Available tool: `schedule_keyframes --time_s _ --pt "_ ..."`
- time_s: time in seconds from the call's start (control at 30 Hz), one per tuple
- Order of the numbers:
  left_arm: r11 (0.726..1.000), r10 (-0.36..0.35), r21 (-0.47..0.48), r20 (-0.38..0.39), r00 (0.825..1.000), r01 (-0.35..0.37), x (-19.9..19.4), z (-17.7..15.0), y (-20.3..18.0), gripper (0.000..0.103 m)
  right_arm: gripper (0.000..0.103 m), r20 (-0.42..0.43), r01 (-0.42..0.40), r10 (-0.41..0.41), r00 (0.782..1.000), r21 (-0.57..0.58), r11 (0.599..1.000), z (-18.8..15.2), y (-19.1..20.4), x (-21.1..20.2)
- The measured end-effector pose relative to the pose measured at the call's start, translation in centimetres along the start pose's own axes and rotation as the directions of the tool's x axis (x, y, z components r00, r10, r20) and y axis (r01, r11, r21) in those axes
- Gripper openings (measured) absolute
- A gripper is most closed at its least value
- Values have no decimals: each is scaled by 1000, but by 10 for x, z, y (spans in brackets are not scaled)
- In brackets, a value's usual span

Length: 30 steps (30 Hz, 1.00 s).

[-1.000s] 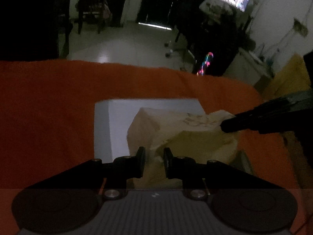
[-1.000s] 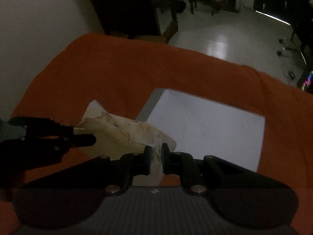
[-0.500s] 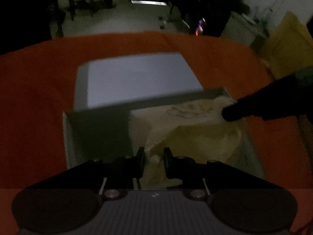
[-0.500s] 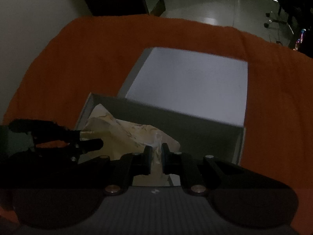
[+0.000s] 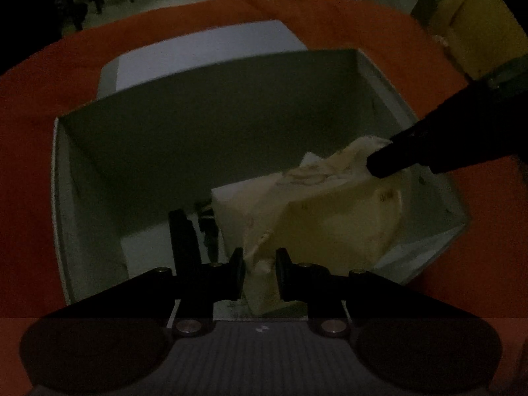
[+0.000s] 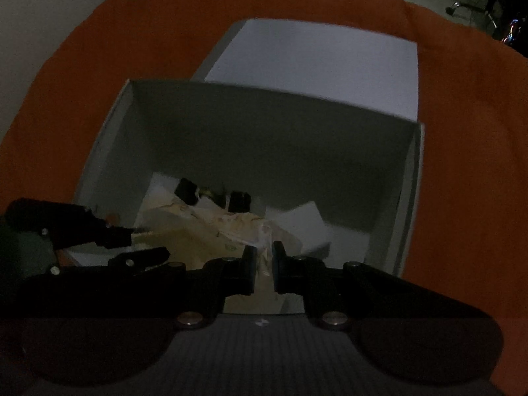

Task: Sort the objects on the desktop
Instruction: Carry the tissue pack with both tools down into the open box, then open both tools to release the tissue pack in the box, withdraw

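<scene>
A crumpled beige paper bag (image 5: pixel 330 211) hangs inside an open white box (image 5: pixel 62 198), held at two ends. My left gripper (image 5: pixel 260 272) is shut on one bunched corner of the bag. My right gripper (image 6: pixel 264 264) is shut on the opposite corner; its dark fingers (image 5: pixel 396 158) show at the right of the left wrist view. In the right wrist view the bag (image 6: pixel 198 234) lies low in the box (image 6: pixel 109 132), with the left gripper's fingers (image 6: pixel 112 236) at its left edge. Small black items (image 6: pixel 186 191) and white paper (image 6: pixel 297 221) sit on the box floor.
The box lid (image 6: pixel 313 66) lies flat just behind the box on an orange cloth (image 6: pixel 462 165) that covers the table. A yellow object (image 5: pixel 475 33) stands off the table at the far right. Chairs and a dim room floor lie beyond.
Both grippers have come down and forward with the bag, from above the lid and cloth to inside the open box. The box walls now surround the bag.
</scene>
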<state>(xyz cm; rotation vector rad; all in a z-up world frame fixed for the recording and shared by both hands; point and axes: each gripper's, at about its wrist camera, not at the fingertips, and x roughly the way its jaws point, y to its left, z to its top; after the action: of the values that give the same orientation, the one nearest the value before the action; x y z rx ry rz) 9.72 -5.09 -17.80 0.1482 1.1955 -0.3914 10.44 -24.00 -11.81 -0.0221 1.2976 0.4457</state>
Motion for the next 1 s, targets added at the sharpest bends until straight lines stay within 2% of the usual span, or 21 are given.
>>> schedule_keyframes --time_s 0.23,0.37,0.57,0.6,0.7,0.9,1.0 --pt "1000 13 14 -6 1000 -13 2 -7 -4 17 12 -40 14 -14 999 -6 1000 -14 3 18" --pt "1000 26 7 -28 999 -26 3 -11 -5 19 17 -46 22 -22 999 -8 1000 -17 6 25" --pt "998 52 27 -23 998 -51 -1 -11 -6 31 27 -64 18 -18 998 4 1000 -19 8 27" --pt "998 53 27 -18 998 -52 -3 -9 -4 31 29 -60 12 -11 998 10 1000 -18 7 24" --pt "999 38 0 -14 999 -38 -10 -5 0 44 35 -39 -8 9 999 33 999 -14 3 14" --pt "999 38 32 52 998 -39 -25 5 -3 44 36 11 -43 43 999 61 997 -7 -1 -7" --pt "999 30 13 57 998 -31 -30 11 2 44 36 18 -49 48 999 70 996 -6 -2 -11"
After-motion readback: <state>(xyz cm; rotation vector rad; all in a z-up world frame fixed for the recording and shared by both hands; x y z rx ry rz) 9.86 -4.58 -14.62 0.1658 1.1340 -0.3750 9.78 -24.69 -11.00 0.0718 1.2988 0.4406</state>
